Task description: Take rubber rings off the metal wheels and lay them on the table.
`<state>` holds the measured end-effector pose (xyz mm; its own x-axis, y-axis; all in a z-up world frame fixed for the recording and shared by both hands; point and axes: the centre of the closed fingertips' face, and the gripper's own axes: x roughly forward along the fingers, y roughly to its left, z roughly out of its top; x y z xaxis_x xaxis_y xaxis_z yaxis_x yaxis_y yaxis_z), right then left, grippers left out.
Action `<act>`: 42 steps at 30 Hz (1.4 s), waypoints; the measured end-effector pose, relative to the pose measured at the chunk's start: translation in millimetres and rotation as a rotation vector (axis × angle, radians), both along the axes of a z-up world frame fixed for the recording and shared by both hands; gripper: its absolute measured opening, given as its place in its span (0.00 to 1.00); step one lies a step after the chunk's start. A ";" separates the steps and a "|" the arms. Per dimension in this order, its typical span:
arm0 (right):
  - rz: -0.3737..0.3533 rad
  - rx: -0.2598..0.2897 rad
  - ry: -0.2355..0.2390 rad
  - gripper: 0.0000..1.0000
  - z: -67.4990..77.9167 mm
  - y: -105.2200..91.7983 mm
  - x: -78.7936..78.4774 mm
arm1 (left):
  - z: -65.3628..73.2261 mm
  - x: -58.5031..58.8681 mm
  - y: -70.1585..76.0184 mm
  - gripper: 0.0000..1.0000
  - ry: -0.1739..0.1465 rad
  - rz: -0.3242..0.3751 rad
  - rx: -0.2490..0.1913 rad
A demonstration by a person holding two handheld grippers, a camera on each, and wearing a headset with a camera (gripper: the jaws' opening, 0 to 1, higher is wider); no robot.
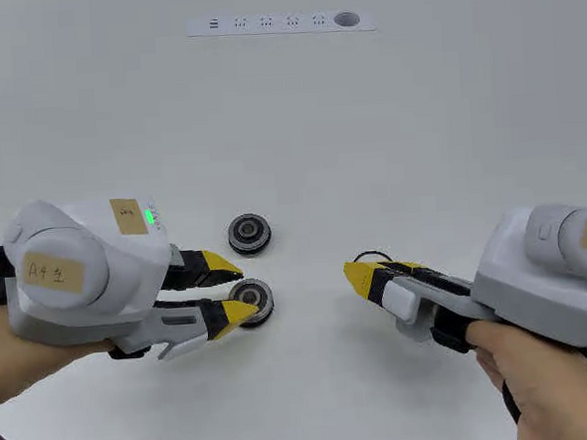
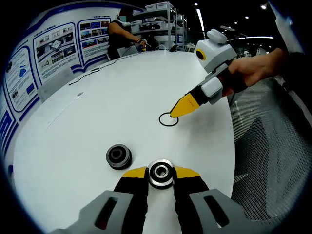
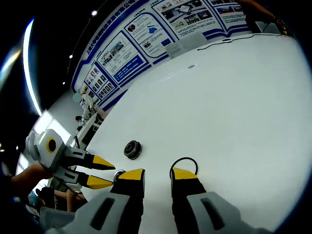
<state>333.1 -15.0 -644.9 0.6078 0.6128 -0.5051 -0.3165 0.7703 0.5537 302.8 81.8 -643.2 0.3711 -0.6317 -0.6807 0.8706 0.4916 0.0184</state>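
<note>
The matte white table (image 1: 298, 130) is smooth and bare around the work. On it the left gripper (image 1: 243, 288) has its yellow-tipped jaws closed on either side of the nearer metal wheel (image 2: 161, 173), a small round disc whose rim looks bright and bare around a dark hub. The right gripper (image 3: 157, 176) hovers well apart from it. Its jaws are parted by a moderate gap and hold nothing. The farther wheel (image 1: 249, 233) stands free just beyond the held one, its outer band dull and black, so it probably still wears its ring. A thin black rubber ring (image 2: 169, 119) lies flat on the table as a loose hoop, right at the tip of the right gripper; whether it touches the tip is unclear. By my reading one ring is laid down and one is left. The next move calls for letting go of the bare wheel, clamping the farther one steady, and hooking a jaw tip under its soft band to roll it off the hard rim.
</note>
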 end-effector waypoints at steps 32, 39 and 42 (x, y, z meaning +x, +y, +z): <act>0.010 0.087 0.043 0.22 1.3 16.8 -5.7 | -10.5 -2.0 0.7 0.14 0.025 -0.014 0.013; 0.066 0.224 0.074 0.26 15.5 40.4 -14.1 | -10.5 -1.1 0.0 0.14 0.022 -0.019 0.022; 0.101 0.247 0.090 0.29 14.3 51.7 -20.0 | -10.5 -0.7 -0.2 0.13 0.030 -0.024 0.032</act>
<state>313.1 36.8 -630.6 0.4967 0.7791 -0.3824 -0.3254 0.5756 0.7502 302.1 81.6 -653.7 0.3347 -0.6182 -0.7112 0.8827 0.4698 0.0070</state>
